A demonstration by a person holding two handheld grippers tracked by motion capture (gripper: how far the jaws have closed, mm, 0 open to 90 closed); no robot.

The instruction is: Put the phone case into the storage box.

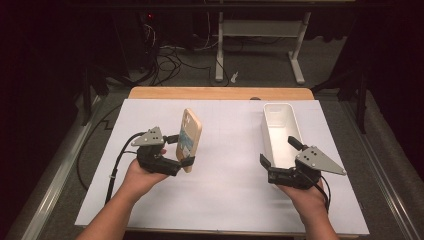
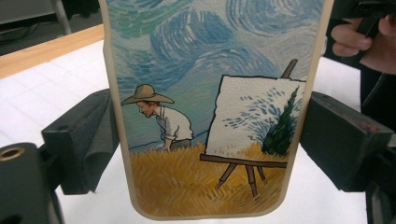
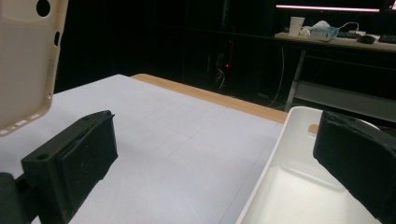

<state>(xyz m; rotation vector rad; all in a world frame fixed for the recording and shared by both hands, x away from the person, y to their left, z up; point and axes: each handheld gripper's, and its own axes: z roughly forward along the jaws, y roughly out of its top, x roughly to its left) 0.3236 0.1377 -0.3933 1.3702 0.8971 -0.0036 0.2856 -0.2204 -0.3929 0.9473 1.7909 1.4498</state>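
Gripping the phone case (image 1: 190,140) by its two long edges, the left gripper (image 1: 183,159) held it upright above the white mat (image 1: 220,150), well apart from the white bin (image 1: 280,131). The case was judged thin and flexible; excess squeeze could bow it, and the narrow edge contact could let it twist or slip out. The bin's visible interior was empty. The right gripper (image 1: 278,156) stood with jaws spread wide, holding nothing, one jaw over the bin's near end; a careless move could knock the bin.
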